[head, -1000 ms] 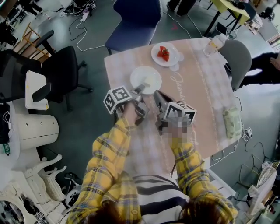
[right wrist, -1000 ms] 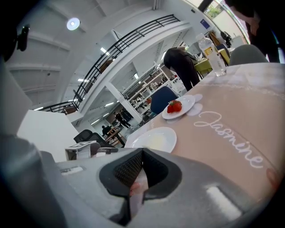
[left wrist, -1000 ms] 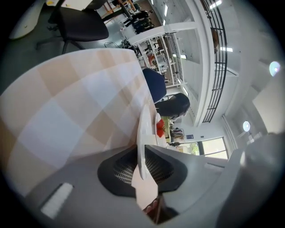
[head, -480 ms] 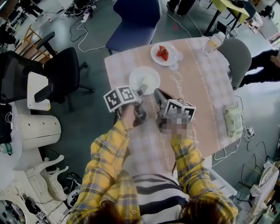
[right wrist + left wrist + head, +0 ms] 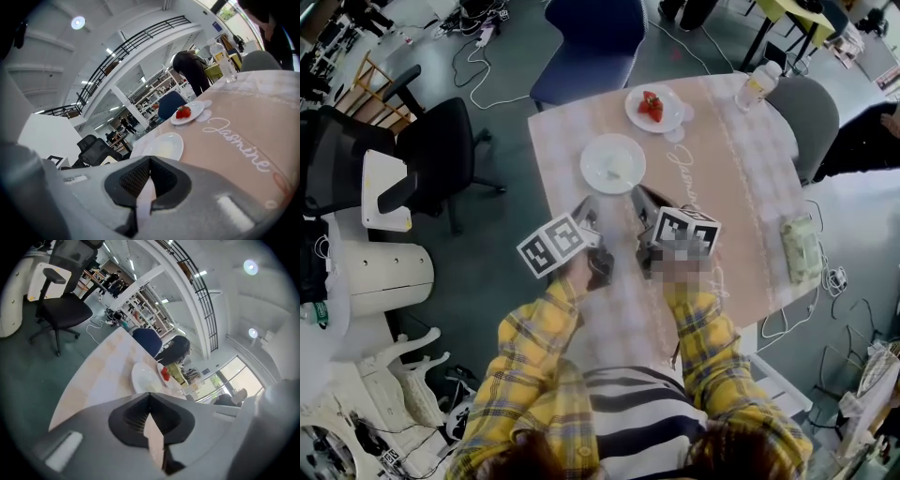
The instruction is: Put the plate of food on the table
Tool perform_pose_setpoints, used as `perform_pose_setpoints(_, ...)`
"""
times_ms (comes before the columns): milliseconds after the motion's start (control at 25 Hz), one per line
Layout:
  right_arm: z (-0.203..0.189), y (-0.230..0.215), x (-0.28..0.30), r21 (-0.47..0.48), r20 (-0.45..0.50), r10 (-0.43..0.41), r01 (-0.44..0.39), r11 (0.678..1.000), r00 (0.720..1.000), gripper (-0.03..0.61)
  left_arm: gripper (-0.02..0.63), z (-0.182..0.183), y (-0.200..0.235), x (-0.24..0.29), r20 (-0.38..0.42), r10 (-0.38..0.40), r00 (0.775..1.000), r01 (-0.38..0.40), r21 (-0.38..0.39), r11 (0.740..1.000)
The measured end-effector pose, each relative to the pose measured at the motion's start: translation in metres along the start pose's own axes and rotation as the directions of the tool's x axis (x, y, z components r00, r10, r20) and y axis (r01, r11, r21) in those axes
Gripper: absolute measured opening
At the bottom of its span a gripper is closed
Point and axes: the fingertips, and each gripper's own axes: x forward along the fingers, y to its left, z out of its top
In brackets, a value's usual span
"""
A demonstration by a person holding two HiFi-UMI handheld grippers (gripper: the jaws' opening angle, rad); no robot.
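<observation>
White round plate carrying red food pieces (image 5: 654,108) stands on the table covered with a pale pink checked cloth (image 5: 741,197), near the table's far edge.

1. Head view only: both grippers over the near half of the table, held by arms in yellow plaid sleeves (image 5: 525,347). The left gripper (image 5: 587,210) and the right gripper (image 5: 639,195) are side by side, apart from each other and well apart from the plate of food.
2. Second white round plate (image 5: 612,163) lies on the table between the grippers and the plate of food. Its pale centre cannot be identified.
3. Left gripper view: jaws fully together, nothing between them. From here the second plate overlaps the plate of food, and only a strip of red shows.
4. Right gripper view: jaws fully together, nothing between them. The script lettering "Jasmine" (image 5: 239,146) on the cloth reads clearly here; in the head view it is only a faint line.
5. Clear plastic bottle (image 5: 759,89) stands at the table's far right corner.
6. Pale green packet (image 5: 799,248) lies at the table's right edge; its content cannot be made out.
7. Hard to make out: the kind of red food.
</observation>
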Motion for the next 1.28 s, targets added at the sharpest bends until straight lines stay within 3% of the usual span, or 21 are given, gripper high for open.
perform_pose_setpoints(280, -0.009, 0.021, -0.028, -0.039, 0.031, 0.012, -0.011, 0.999, 0.999, -0.002, -0.002, -0.013, -0.019, -0.043, 0.024, -0.088, 0.996, 0.082, 0.178, 0.981)
perform_pose_setpoints(640, -0.036, 0.045, -0.075, -0.077, 0.051, -0.016, 0.02, 0.997, 0.999, -0.002, -0.001, -0.035, -0.037, -0.085, -0.045, -0.161, 0.986, 0.165, 0.385, 0.908)
perform_pose_setpoints(1080, -0.075, 0.069, -0.133, -0.083, 0.087, -0.071, 0.079, 0.993, 0.994, -0.002, -0.002, -0.066, -0.039, -0.133, -0.163, -0.2, 0.966, 0.256, 0.516, 0.818)
perform_pose_setpoints(1280, -0.092, 0.08, -0.143, -0.106, 0.074, -0.083, 0.09, 0.99, 0.994, -0.002, 0.0, -0.076, -0.028, -0.151, -0.189, -0.204, 0.961, 0.273, 0.497, 0.824)
